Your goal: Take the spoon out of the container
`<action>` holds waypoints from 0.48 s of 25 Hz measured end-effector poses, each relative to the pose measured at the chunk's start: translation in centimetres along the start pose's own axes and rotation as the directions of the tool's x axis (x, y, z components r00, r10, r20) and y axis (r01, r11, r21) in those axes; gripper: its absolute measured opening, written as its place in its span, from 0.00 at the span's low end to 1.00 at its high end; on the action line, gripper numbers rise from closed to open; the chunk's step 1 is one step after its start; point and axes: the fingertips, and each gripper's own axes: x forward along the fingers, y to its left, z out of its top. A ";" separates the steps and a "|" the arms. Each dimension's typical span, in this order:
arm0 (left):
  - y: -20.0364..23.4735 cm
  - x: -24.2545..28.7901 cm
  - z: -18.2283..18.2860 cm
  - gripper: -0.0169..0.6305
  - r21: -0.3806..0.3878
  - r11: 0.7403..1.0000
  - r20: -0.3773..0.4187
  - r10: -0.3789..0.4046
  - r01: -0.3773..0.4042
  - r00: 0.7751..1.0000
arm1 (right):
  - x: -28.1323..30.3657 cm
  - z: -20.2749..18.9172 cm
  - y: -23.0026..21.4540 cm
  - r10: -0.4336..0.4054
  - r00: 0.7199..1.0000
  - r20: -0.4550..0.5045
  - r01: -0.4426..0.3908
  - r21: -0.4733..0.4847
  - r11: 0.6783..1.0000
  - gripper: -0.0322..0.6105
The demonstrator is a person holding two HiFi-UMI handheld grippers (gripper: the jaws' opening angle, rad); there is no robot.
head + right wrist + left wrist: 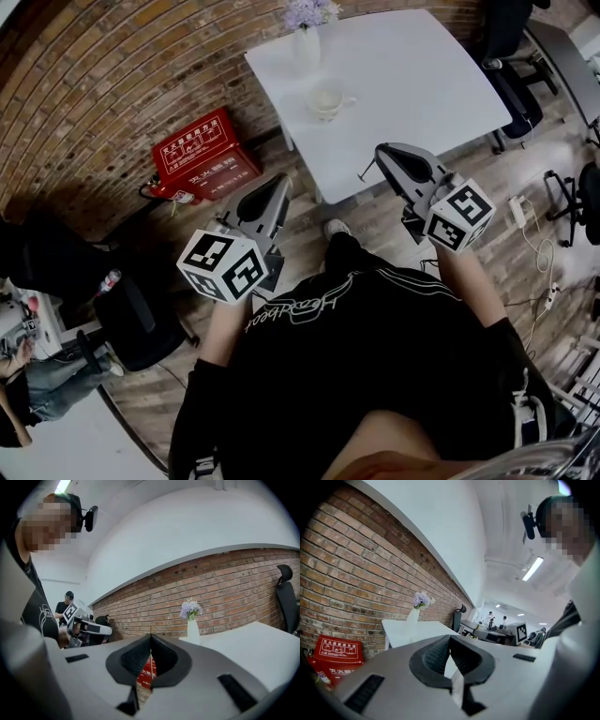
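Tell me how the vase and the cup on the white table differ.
The vase is tall and narrow; the cup is low and wide. The vase holds purple flowers; the cup holds no flowers. The vase stands at the far edge of the table; the cup sits nearer the person. Both are white and upright.

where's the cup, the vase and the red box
cup (327, 111): head view, on its near wall
vase (307, 47): head view, on its white body
red box (200, 155): head view, on its top face
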 end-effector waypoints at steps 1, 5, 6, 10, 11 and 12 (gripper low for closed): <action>0.0 0.0 0.0 0.03 0.000 1.000 0.001 -0.001 0.001 1.000 | 0.0 0.0 0.1 -0.001 1.000 0.000 0.001 0.001 1.000 0.05; 0.0 -0.2 0.0 0.03 -0.001 1.000 0.000 -0.002 0.002 1.000 | 0.0 -0.1 0.2 -0.002 1.000 -0.001 0.002 0.001 1.000 0.05; 0.1 -0.2 0.0 0.03 -0.001 1.000 0.000 -0.001 0.001 1.000 | 0.0 0.0 0.2 -0.002 1.000 -0.002 0.002 0.000 1.000 0.05; 0.1 0.1 0.2 0.03 0.002 1.000 -0.002 0.000 0.000 1.000 | 0.1 0.0 -0.1 0.000 1.000 -0.001 0.000 0.000 1.000 0.05; 0.0 0.2 0.2 0.03 0.004 1.000 -0.002 -0.001 0.001 1.000 | 0.1 0.0 -0.1 0.000 1.000 0.001 0.000 -0.001 1.000 0.05; 0.0 0.2 0.2 0.03 0.006 1.000 -0.002 -0.003 0.003 1.000 | 0.1 0.1 -0.2 0.000 1.000 0.003 0.000 -0.003 1.000 0.05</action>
